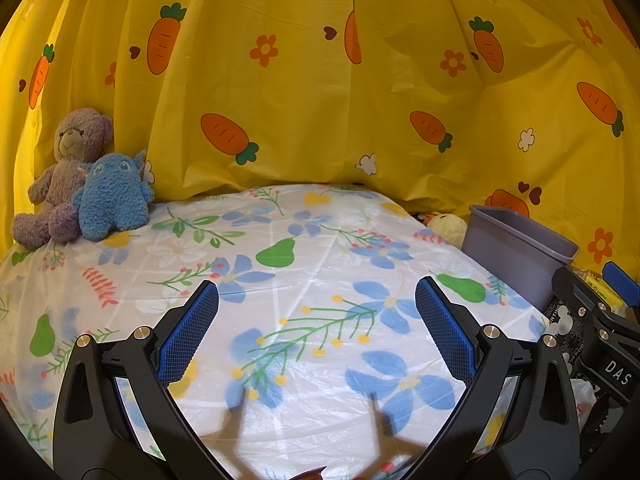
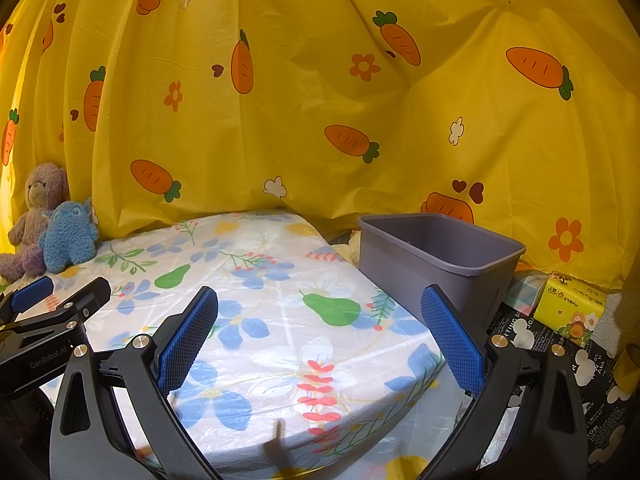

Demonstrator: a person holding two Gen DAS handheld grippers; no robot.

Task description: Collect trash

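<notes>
Both the left gripper point(image 1: 317, 312) and right gripper point(image 2: 319, 316) hover with fingers spread, holding nothing, over the floral surface point(image 2: 260, 280), no trash visible there, grey bin point(image 2: 436, 256) mid-right, contents unseen, so progress unclear.

The grey bin's point(image 2: 432, 256) inside is hidden (rim blocks it), its base behind the table point(image 2: 280, 320).
</notes>
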